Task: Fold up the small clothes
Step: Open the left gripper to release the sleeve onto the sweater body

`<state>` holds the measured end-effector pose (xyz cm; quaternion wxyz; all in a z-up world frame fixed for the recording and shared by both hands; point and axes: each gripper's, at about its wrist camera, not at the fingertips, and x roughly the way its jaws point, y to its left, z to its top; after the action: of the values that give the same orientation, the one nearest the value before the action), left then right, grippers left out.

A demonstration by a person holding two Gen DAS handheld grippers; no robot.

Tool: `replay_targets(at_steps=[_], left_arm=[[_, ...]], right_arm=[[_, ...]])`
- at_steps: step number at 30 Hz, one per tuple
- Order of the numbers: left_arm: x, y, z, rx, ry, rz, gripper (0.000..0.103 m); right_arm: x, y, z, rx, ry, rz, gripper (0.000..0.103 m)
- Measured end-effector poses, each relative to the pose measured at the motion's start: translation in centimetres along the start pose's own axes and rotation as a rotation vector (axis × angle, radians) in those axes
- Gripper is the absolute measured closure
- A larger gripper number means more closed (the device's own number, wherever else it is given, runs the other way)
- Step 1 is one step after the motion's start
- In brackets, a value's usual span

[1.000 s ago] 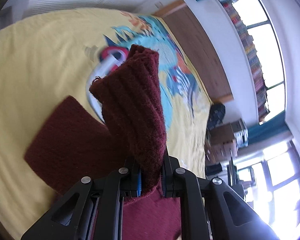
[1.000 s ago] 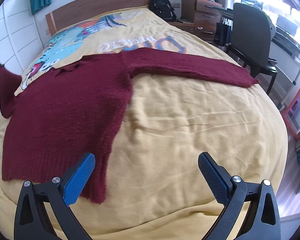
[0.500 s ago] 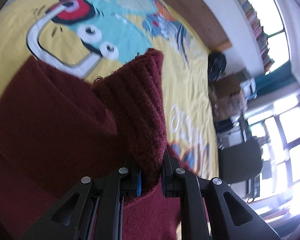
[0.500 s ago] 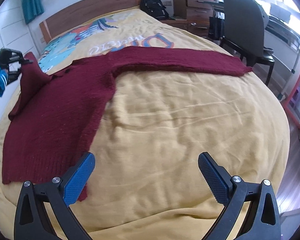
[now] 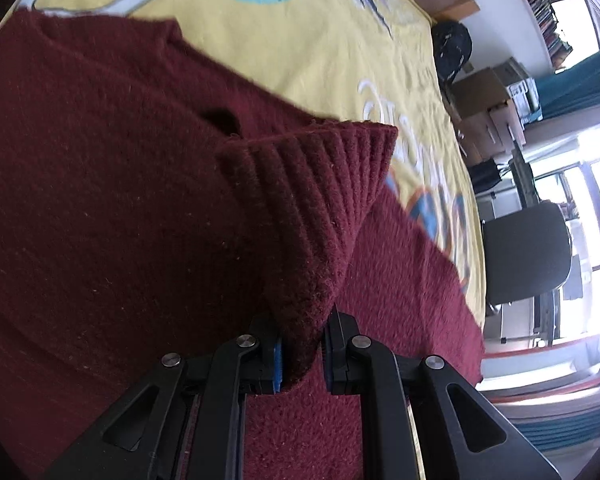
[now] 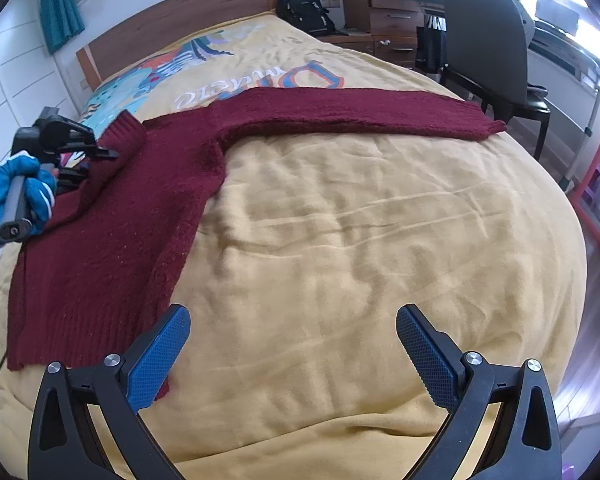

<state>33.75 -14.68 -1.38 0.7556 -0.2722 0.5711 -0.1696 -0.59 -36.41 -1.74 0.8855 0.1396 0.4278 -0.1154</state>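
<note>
While the right gripper (image 6: 292, 354) hangs over the foot of the bed (image 6: 360, 240), its jaws stand wide apart and bare. Left of them the maroon sweater (image 6: 112, 220) lies flat on the yellow bedspread, one sleeve stretched toward the right edge. The left gripper (image 5: 302, 354) is clamped on the ribbed cuff (image 5: 320, 200) of the other sleeve, above the sweater body. Headboard (image 6: 172, 20), backpack (image 6: 306, 8), drawers and chair (image 6: 488, 40) lie beyond.

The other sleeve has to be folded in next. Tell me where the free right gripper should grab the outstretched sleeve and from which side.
Take the outstretched sleeve at its ribbed cuff, probably coming from above at the bed's chair-side edge. The cuff lies flat on the yellow bedspread with its end free, so one finger could slide under it. The right gripper is open and empty.
</note>
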Motion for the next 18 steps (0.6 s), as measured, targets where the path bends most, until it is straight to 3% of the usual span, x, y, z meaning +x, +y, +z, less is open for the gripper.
replay_targets(at_steps=[4, 8, 13, 18], left_arm=[[0.3, 0.0, -0.9, 0.038, 0.018, 0.05, 0.085], [-1.6, -0.2, -1.9, 0.103, 0.037, 0.009, 0.069], [-4.6, -0.4, -2.8, 0.22, 0.007, -0.025, 0.064], [-5.1, 2.7, -1.5, 0.221, -0.046, 0.163, 0.063]], right_arm=[[-0.2, -0.1, 0.0, 0.002, -0.001, -0.002, 0.0], [-0.1, -0.1, -0.1, 0.006, 0.004, -0.003, 0.0], [-0.1, 0.2, 0.0, -0.004, -0.002, -0.002, 0.0], [-0.1, 0.1, 0.0, 0.002, -0.001, -0.003, 0.0]])
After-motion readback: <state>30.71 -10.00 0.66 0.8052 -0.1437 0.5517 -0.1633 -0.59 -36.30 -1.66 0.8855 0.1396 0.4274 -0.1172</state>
